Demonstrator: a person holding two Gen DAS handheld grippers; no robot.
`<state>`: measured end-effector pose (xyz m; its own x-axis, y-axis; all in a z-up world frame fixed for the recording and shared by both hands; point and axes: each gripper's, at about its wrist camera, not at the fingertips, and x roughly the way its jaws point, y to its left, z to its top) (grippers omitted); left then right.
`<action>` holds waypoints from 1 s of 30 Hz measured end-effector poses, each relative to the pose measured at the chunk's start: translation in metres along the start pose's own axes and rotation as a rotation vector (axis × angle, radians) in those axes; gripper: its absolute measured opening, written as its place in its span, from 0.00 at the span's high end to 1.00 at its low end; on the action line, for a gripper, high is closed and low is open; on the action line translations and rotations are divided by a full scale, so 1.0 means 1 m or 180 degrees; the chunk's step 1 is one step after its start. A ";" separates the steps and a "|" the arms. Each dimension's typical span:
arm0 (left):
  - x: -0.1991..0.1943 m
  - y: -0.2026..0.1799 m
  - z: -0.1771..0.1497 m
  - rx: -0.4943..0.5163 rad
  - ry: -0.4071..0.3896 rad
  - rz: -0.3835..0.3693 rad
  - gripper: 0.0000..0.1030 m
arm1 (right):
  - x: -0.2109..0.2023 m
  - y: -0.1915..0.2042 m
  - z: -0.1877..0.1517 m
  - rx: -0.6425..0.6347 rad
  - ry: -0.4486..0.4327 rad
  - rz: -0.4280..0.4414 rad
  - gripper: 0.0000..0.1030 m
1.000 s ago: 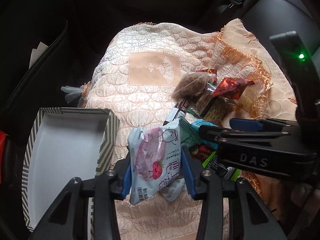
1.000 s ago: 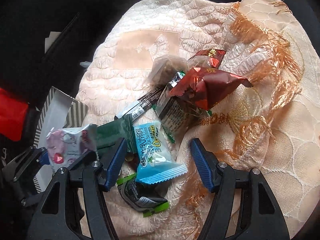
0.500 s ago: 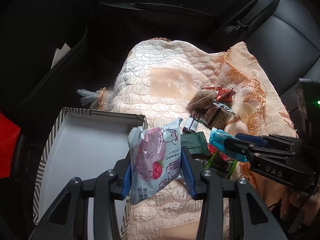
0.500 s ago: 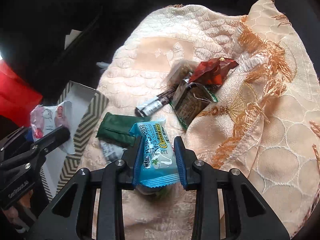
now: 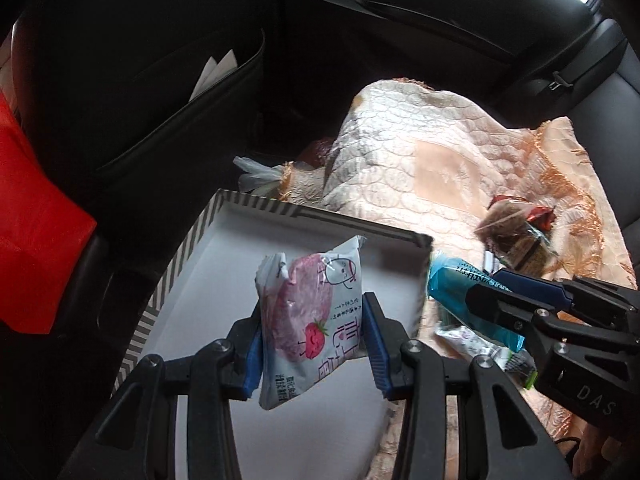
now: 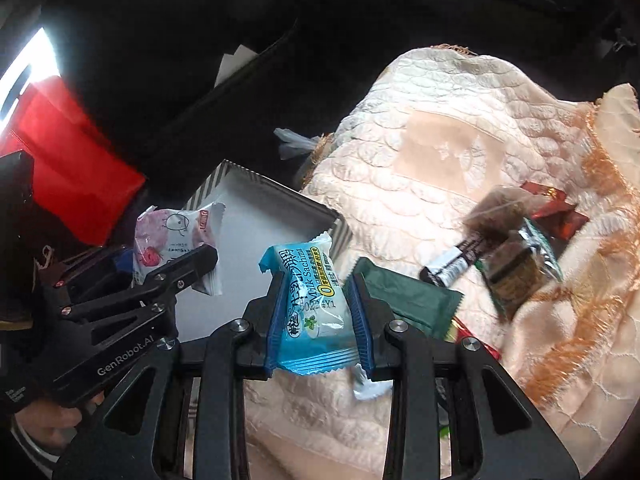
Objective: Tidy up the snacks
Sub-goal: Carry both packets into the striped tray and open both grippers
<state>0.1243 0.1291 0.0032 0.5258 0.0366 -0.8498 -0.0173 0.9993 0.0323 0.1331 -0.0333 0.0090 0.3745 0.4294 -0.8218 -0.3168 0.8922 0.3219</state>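
Fingers of the left gripper (image 5: pixel 312 344) are pinched on a white strawberry-print snack packet (image 5: pixel 310 320), which is held upright above the white floor of the striped-rim box (image 5: pixel 280 210). In the right wrist view the same packet (image 6: pixel 172 240) is seen hanging over the near left part of that box (image 6: pixel 256 216). Blue pads of the right gripper (image 6: pixel 318 320) are clamped on a blue Milk Sachima packet (image 6: pixel 312 312), which is carried just beside the box's right wall, over the cream quilted cloth (image 6: pixel 440 160).

Just beyond the right gripper, a dark green packet (image 6: pixel 408 300) is seen lying flat on the cloth, with a white wrapper (image 6: pixel 370 390) partly hidden under the right finger. Farther right, a loose heap is formed by a black-and-silver stick packet (image 6: pixel 452 264), a clear bag of brown pieces (image 6: pixel 496 208), a green-edged brown packet (image 6: pixel 520 276) and a dark red wrapper (image 6: pixel 556 216), all touching or overlapping.

At the far left, a red bag (image 6: pixel 72 160) is seen against the dark car interior, and a knotted clear plastic bag (image 5: pixel 256 176) lies beyond the box's far edge.
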 end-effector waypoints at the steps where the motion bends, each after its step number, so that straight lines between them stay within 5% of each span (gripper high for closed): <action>1: 0.005 0.005 0.000 -0.0022 0.0019 0.0038 0.56 | 0.007 0.006 0.003 -0.0026 0.0006 0.0008 0.71; 21: 0.070 0.054 -0.018 -0.0435 0.0312 0.0402 0.51 | 0.103 0.052 0.021 -0.0364 0.0130 -0.0379 0.71; 23: 0.071 0.055 -0.020 -0.0451 0.0327 0.0441 0.49 | 0.105 0.054 0.018 -0.0398 0.0113 -0.0386 0.70; 27: 0.070 0.059 -0.023 -0.0539 0.0316 0.0505 0.27 | 0.105 0.059 0.015 -0.0426 0.0156 -0.0390 0.70; 30: 0.067 0.062 -0.026 -0.0596 0.0308 0.0501 0.23 | 0.100 0.058 0.013 -0.0368 0.0157 -0.0352 0.68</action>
<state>0.1366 0.1931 -0.0653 0.4204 0.1826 -0.8888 -0.2541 0.9640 0.0778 0.1637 0.0633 -0.0483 0.3702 0.3197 -0.8722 -0.3752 0.9104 0.1744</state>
